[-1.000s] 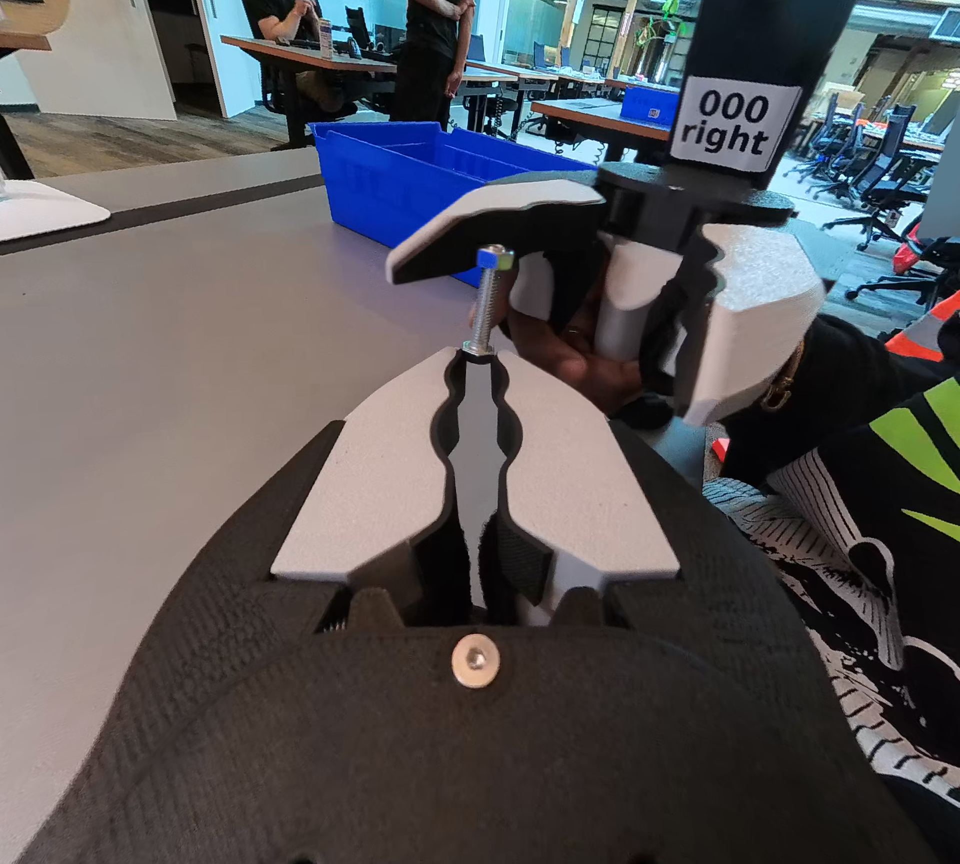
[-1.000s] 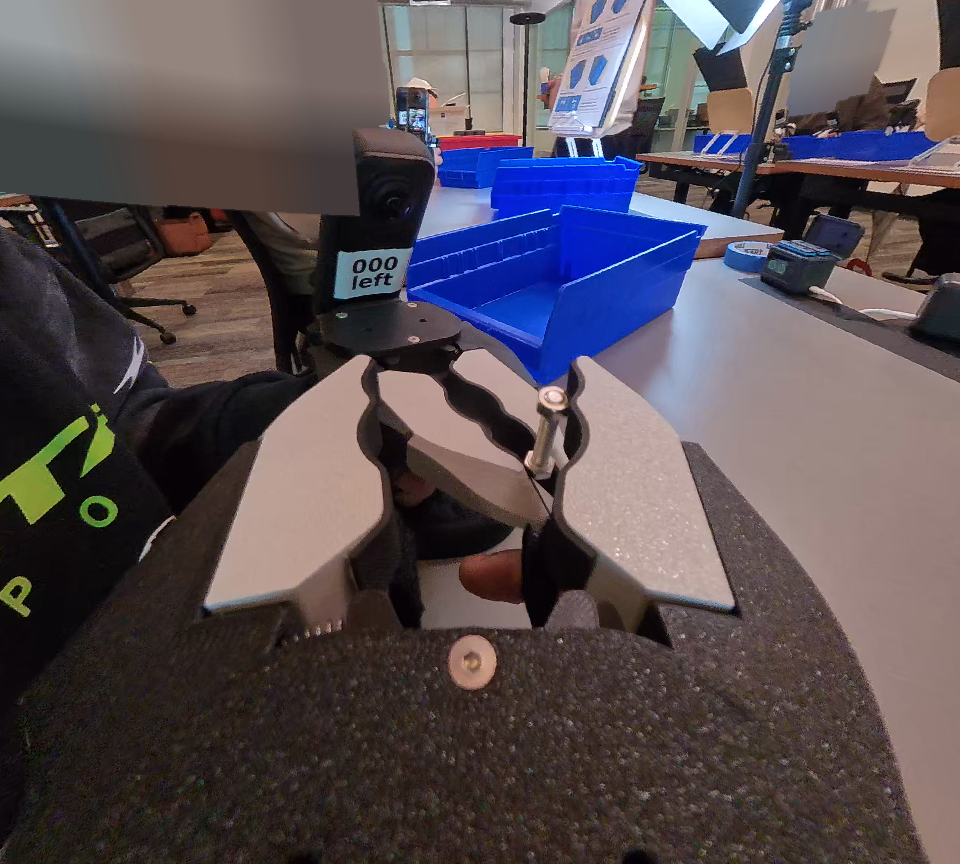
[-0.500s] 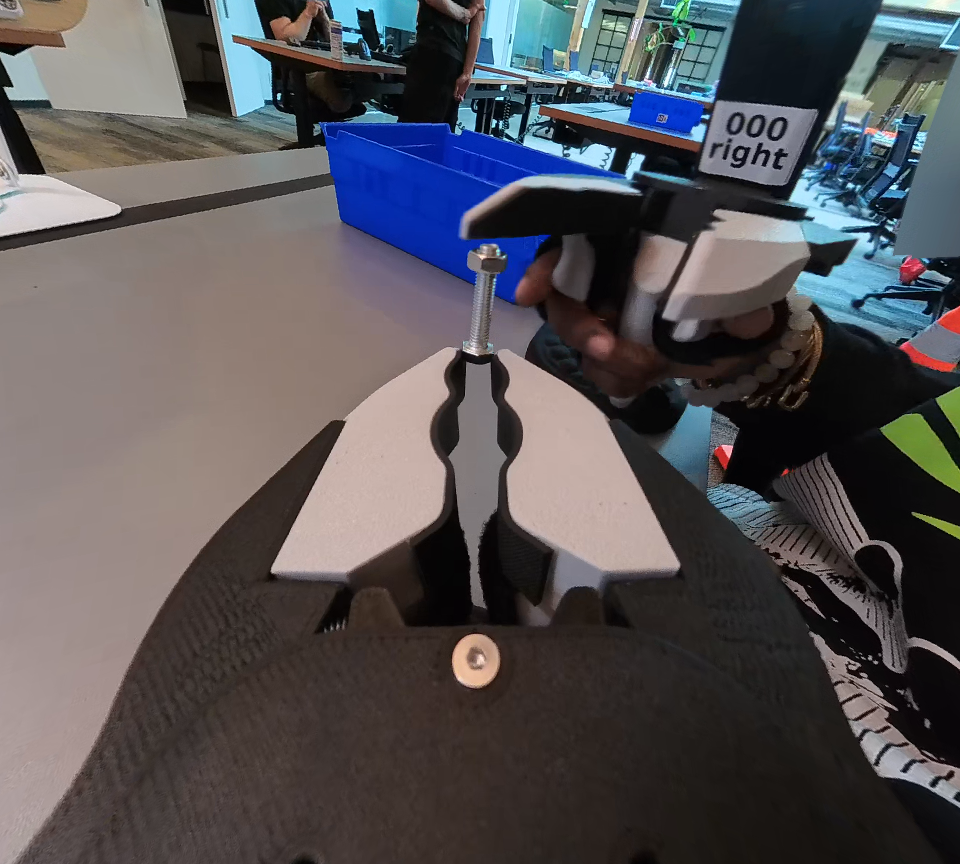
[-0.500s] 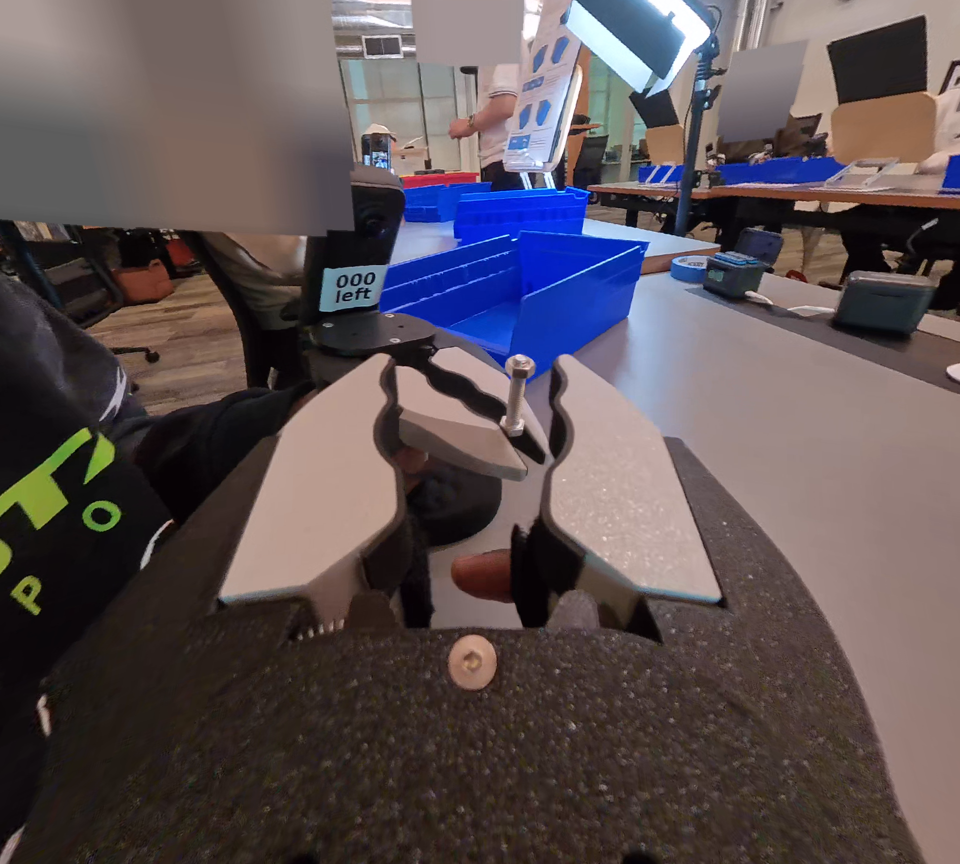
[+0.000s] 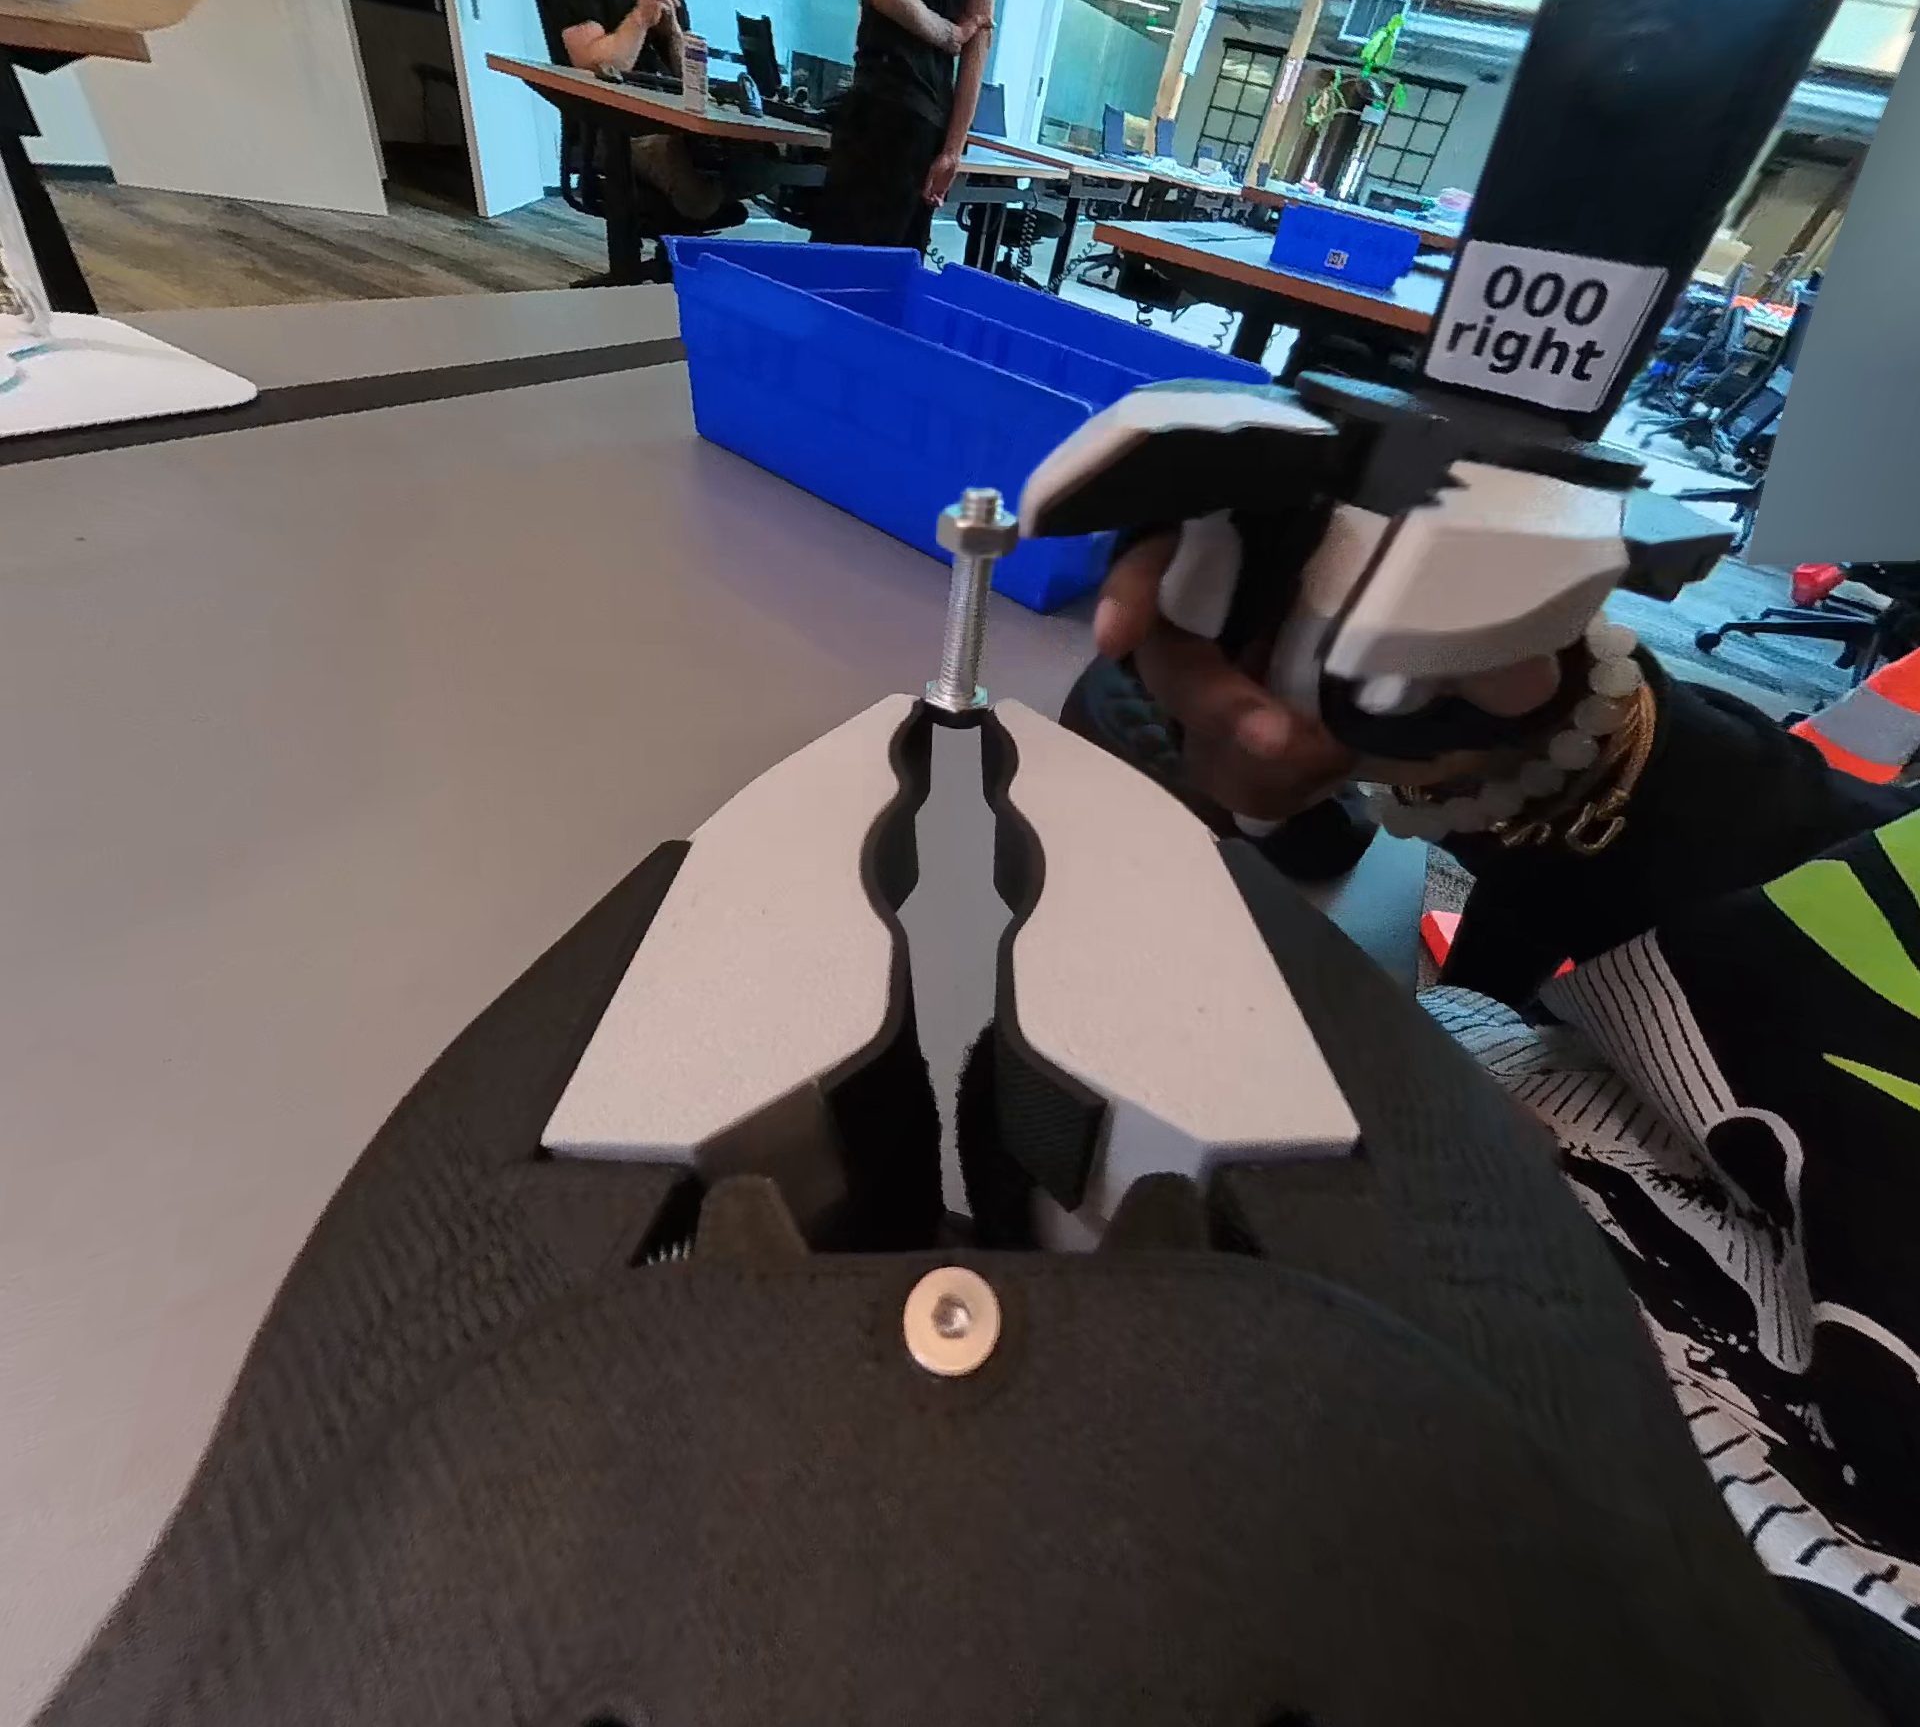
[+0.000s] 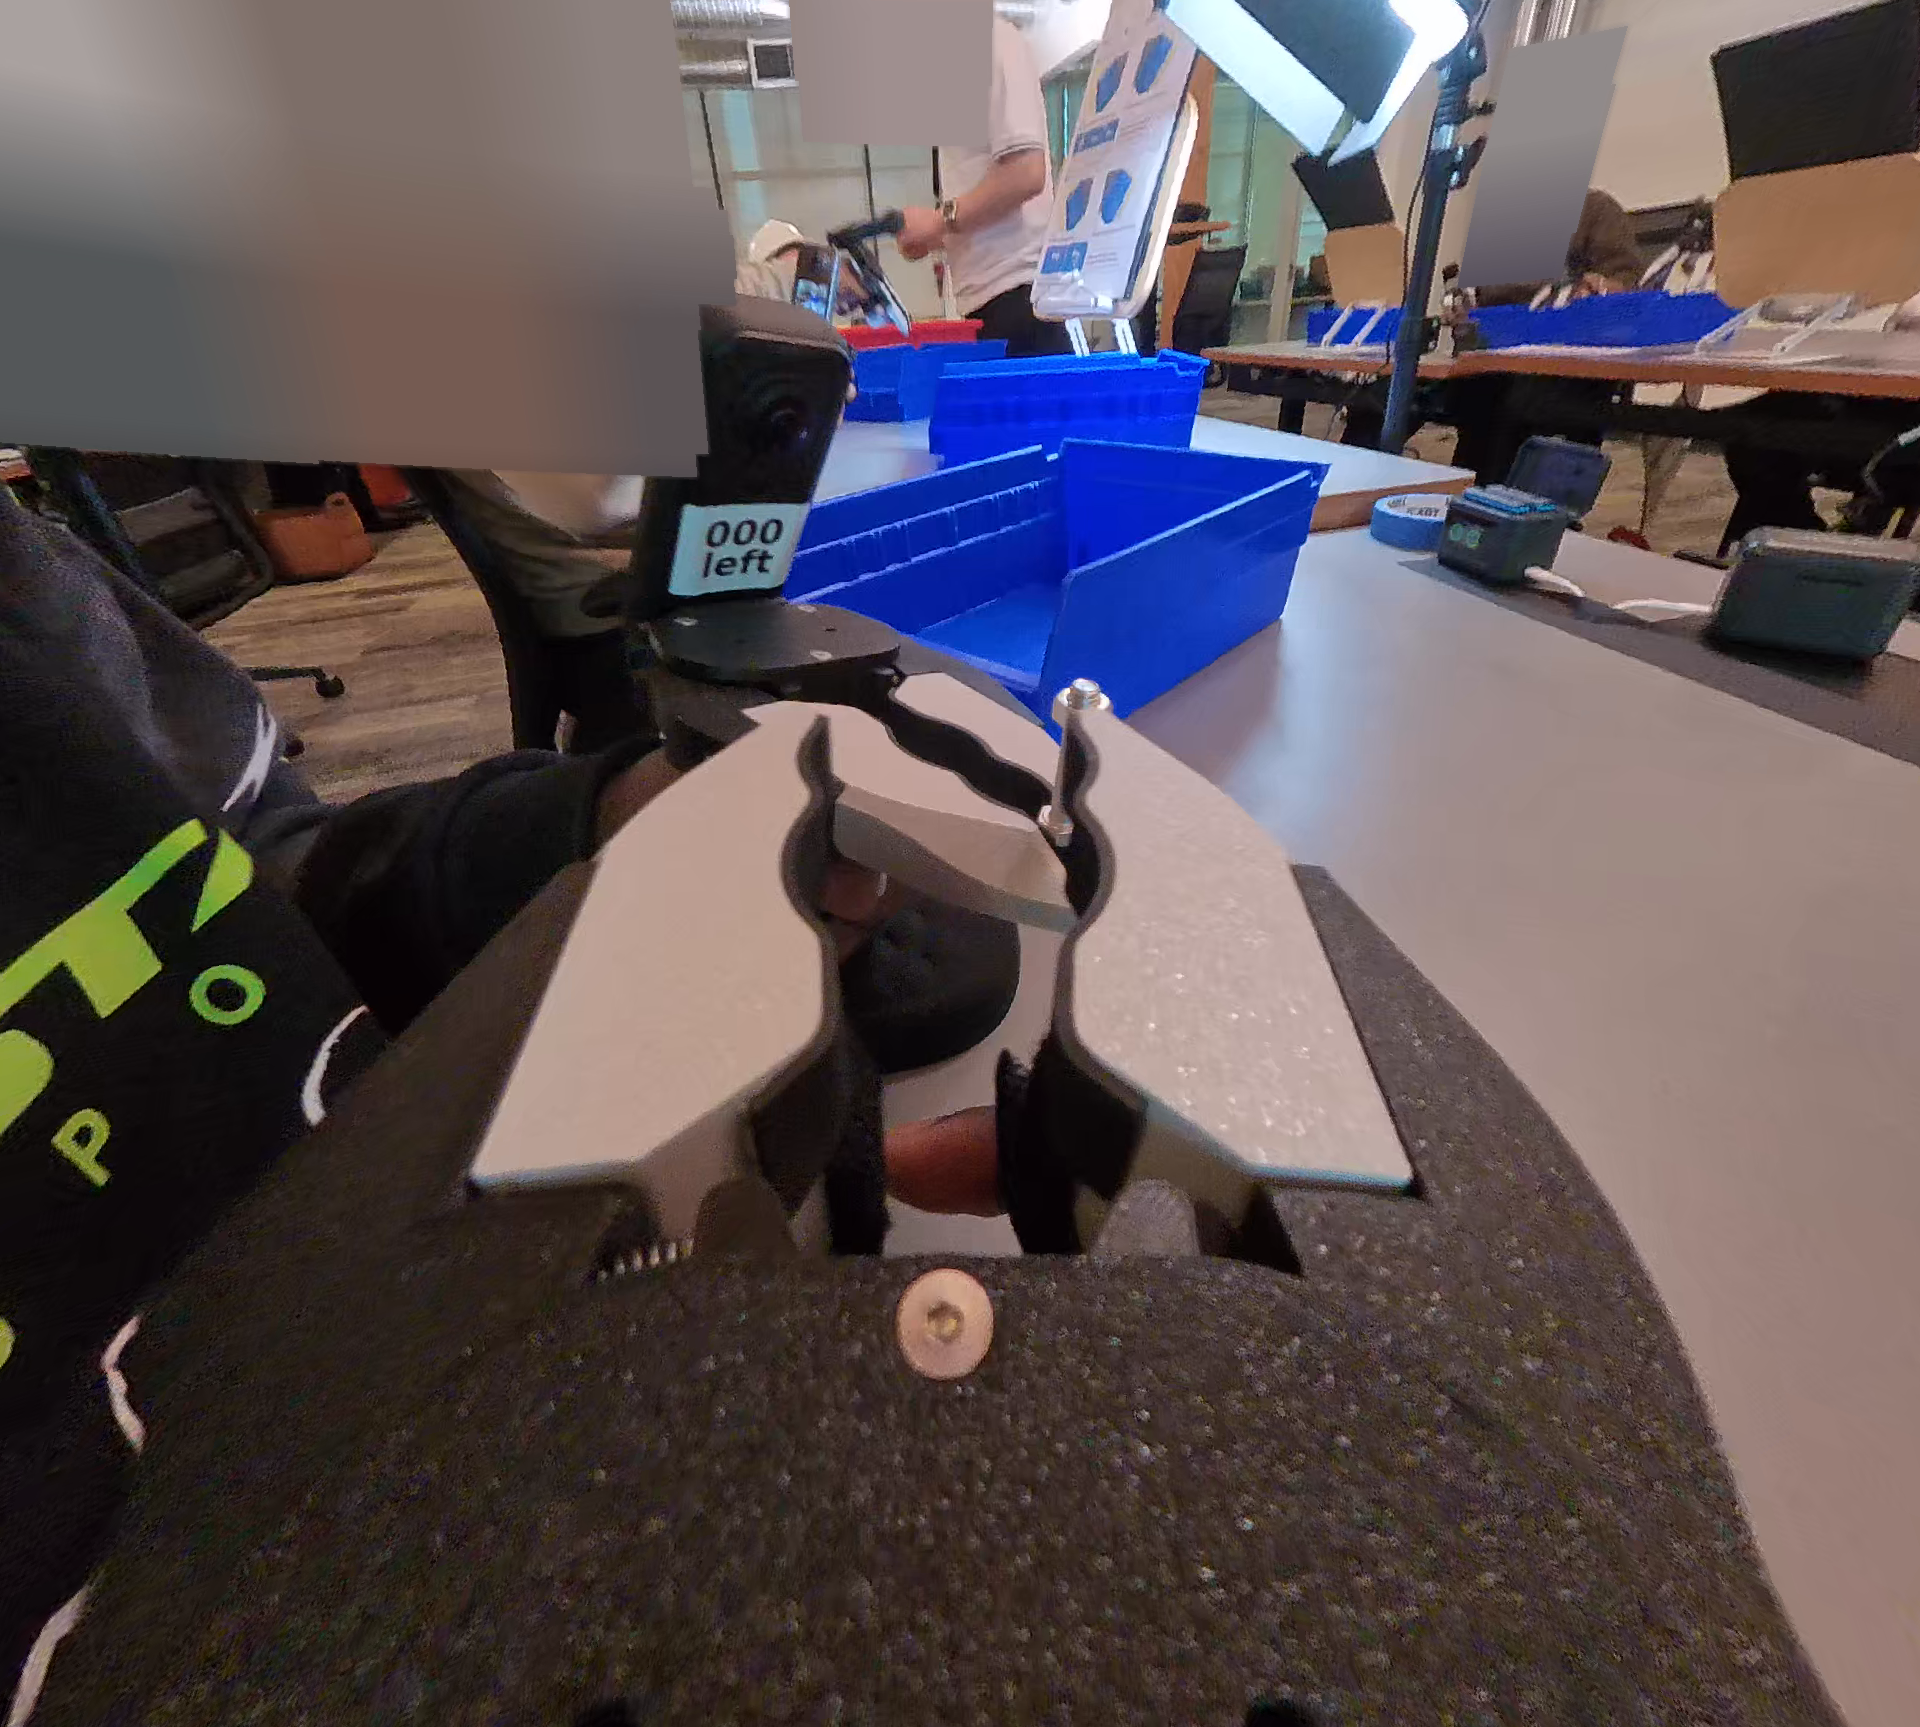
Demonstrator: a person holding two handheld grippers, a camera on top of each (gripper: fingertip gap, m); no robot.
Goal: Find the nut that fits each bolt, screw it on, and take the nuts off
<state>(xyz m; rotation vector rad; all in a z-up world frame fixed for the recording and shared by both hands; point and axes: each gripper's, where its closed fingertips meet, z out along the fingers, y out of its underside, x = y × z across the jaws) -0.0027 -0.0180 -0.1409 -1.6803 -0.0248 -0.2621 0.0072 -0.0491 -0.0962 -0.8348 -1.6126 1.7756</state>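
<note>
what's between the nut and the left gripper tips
Only the bolt's bare threaded shank, standing upright from the left gripper to the nut; left wrist view.

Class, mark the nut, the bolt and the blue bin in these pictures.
nut [image 5: 977, 527], left wrist view, on its hexagonal side.
bolt [image 5: 961, 628], left wrist view, mid-way along its threaded shank.
blue bin [image 6: 1174, 576], right wrist view, on its near end wall.

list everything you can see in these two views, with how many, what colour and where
Bolt: one, silver, upright, head in left gripper's tips.
Nut: one, silver, near bolt's top.
Bin: one nearby, blue, on table behind bolt; more farther off.
Table: one, grey.
Tape roll: one, blue, far table edge.
Cases: two, dark, beside tape.
Light panel: one, on stand.
Left gripper: grey fingers, gripping bolt.
Right gripper: open, beside nut.
</note>
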